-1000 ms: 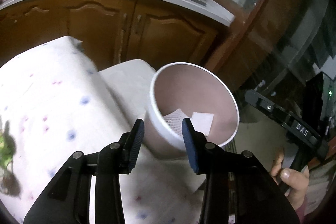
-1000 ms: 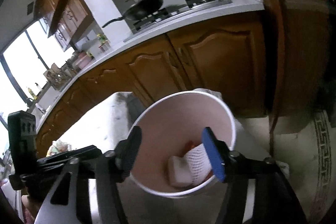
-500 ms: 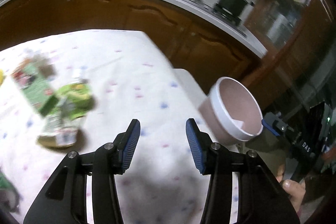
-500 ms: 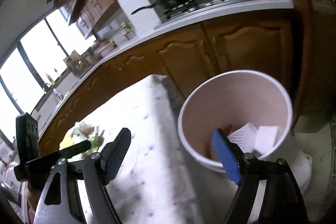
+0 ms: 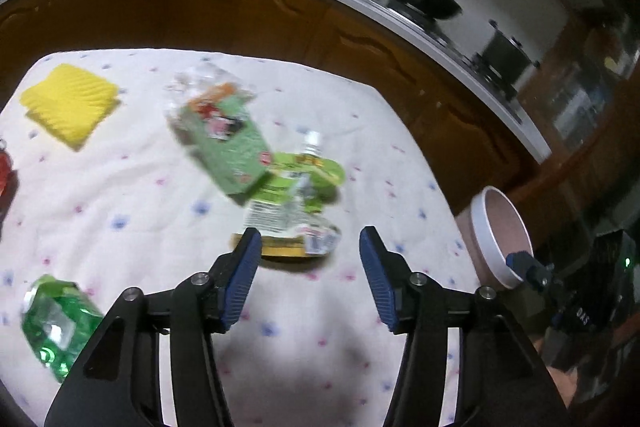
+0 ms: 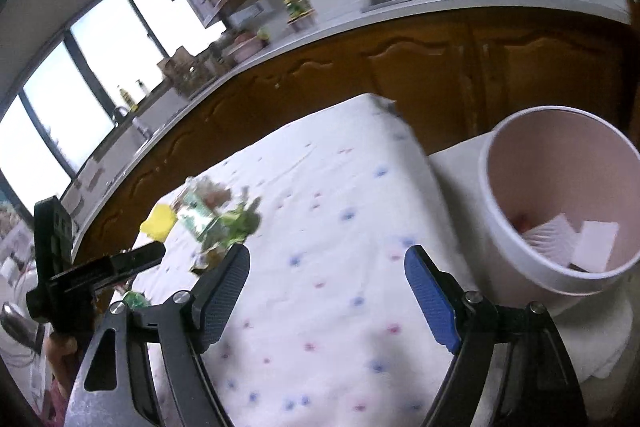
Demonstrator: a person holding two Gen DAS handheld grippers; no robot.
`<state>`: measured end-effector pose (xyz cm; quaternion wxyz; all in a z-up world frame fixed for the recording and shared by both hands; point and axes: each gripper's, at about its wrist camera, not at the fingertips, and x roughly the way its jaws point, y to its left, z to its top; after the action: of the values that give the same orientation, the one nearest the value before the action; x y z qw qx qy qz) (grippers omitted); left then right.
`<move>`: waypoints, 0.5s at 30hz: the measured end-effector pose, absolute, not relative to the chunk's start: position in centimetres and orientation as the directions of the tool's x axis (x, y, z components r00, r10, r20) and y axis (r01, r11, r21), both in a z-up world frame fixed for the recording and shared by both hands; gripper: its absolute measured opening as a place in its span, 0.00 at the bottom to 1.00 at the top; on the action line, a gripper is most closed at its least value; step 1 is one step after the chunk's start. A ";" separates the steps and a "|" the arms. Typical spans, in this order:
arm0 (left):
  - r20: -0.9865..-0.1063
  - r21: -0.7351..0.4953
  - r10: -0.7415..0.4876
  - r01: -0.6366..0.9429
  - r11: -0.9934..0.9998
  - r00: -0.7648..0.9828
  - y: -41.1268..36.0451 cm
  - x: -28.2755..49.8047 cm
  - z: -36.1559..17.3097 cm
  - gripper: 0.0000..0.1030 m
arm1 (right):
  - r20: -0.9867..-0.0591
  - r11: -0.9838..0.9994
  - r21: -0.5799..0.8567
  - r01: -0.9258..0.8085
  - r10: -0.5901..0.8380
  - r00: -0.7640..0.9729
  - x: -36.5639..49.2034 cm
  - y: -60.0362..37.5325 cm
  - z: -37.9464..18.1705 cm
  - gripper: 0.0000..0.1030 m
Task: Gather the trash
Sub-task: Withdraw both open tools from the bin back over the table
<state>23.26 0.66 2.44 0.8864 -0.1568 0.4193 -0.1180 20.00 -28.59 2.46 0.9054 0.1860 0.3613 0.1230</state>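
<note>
L gripper (image 5: 310,275) & R gripper (image 6: 326,297): swung from bin (image 6: 560,211) to tablecloth (image 5: 160,195); L jaws just widened; both open, nothing held.

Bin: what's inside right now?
The bin holds a white ribbed piece, a flat white piece and something reddish near the bottom. Its near wall hides the rest.
</note>
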 end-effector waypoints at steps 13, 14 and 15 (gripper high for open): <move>-0.724 -0.415 -0.313 -0.026 0.909 0.615 5.4 26.2 1.4 0.52 | -0.614 0.882 0.440 -0.169 0.433 0.660 22.5 -22.4 2.0 0.79; -0.728 -0.411 -0.310 -0.027 0.911 0.612 5.5 26.5 1.4 0.52 | -0.615 0.879 0.444 -0.176 0.441 0.654 22.8 -21.9 1.9 0.79; -0.731 -0.407 -0.306 -0.030 0.913 0.611 5.6 26.8 1.3 0.52 | -0.615 0.877 0.446 -0.180 0.447 0.649 23.1 -21.7 1.7 0.79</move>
<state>26.76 5.57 1.34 0.8763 -0.1931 0.4342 -0.0788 23.10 -21.66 1.72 0.8910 0.1754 0.3799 0.1760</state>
